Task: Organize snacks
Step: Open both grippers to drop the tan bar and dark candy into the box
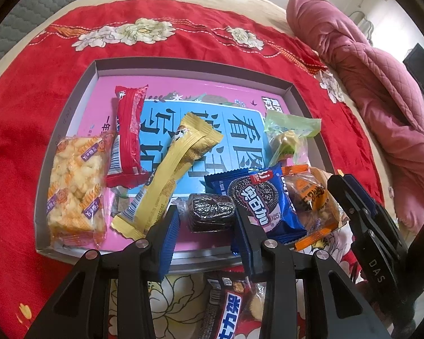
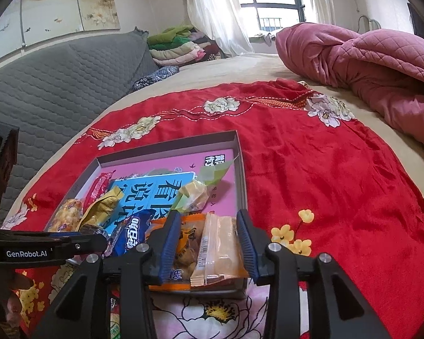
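Note:
A shallow grey tray [image 1: 70, 107] with a pink printed floor lies on a red floral cloth. In it are a rice-cracker pack [image 1: 73, 186], a red pack [image 1: 128, 132], a yellow pack [image 1: 172, 169], a green pack [image 1: 288, 135] and a blue cookie pack [image 1: 257, 197]. My left gripper [image 1: 206, 212] is shut on a dark wrapped snack [image 1: 210, 220] just above the tray's near edge. My right gripper [image 2: 209, 217] stands open over the tray's near right corner. An orange-and-clear pastry pack [image 2: 214, 254] lies between its pads, which do not press on it.
A black chocolate bar [image 1: 229, 310] and another small pack lie on the cloth in front of the tray. A pink quilt [image 2: 367, 65] is heaped at the right. A grey padded headboard [image 2: 56, 84] and folded clothes [image 2: 178, 45] sit behind. Fingers [image 2: 14, 296] show at lower left.

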`<state>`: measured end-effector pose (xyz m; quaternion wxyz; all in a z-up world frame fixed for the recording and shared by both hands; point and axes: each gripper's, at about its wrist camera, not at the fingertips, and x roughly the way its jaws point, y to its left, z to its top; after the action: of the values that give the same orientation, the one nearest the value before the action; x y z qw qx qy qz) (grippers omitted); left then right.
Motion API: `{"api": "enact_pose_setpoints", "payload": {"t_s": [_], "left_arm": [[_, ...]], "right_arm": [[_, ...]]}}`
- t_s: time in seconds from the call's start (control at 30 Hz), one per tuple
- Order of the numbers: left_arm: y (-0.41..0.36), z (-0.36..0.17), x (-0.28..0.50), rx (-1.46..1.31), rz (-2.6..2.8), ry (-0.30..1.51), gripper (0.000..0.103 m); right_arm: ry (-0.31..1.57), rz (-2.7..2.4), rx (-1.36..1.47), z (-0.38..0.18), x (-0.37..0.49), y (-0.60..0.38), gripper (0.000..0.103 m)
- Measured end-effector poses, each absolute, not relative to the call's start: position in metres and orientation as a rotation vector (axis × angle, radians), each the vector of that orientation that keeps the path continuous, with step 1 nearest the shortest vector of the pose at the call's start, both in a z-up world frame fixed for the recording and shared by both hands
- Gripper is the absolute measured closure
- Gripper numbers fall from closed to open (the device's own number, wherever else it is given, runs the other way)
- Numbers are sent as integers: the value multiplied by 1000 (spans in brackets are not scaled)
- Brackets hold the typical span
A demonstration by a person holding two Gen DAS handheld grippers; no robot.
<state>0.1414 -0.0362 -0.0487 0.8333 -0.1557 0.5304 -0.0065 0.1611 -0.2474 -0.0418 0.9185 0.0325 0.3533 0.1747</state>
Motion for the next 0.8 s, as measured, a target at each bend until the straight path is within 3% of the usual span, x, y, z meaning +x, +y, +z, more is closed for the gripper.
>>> {"api": "enact_pose_setpoints", "payload": {"t_s": [0.8], "left_arm": [[-39,-41,140,-296,-6,1112,51]], "right_arm": [[712,363,82,-37,159,-248,50]]}}
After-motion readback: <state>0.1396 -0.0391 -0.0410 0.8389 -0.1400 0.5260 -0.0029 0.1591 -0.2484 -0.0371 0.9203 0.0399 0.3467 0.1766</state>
